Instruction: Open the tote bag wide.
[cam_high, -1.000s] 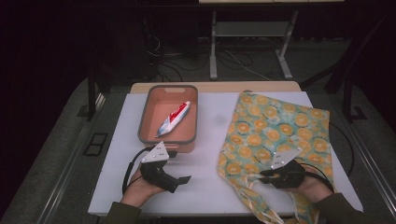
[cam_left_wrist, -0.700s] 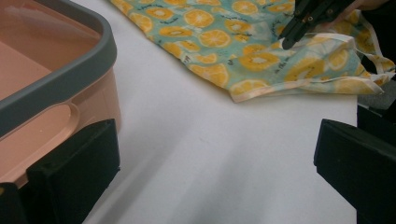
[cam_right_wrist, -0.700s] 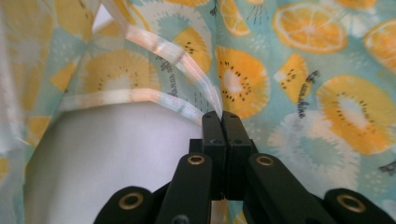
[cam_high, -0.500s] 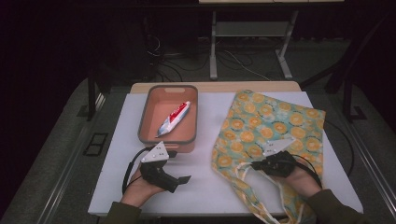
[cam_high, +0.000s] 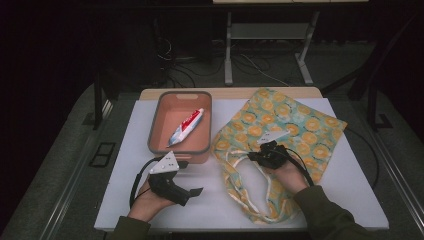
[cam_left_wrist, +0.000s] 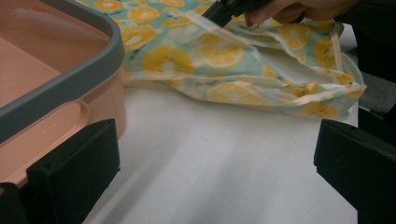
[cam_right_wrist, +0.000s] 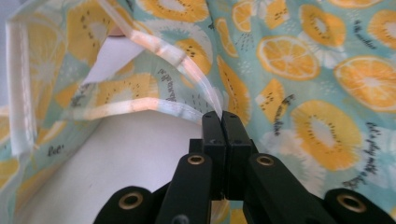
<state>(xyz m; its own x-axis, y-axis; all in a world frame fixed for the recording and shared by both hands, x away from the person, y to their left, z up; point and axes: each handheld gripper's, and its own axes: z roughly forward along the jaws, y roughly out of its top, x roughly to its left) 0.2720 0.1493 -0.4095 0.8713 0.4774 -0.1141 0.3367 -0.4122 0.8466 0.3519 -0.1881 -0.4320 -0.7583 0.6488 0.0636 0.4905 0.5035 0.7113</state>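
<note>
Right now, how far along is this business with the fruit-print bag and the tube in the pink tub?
Early on. Done: the right gripper has shut on the rim of the fruit-print bag and lifts it, so the mouth gapes. In hand: holding that mouth open. The left gripper rests open on the table beside the pink tub. Likely left: the toothpaste tube lies in the tub, untouched.

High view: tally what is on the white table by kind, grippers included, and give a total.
Grippers: 2, the left gripper and the right gripper
Fruit-print fabric bag: 1
Pink bin with grey rim: 1
Toothpaste tube, lying in the bin: 1
Total: 5
</note>
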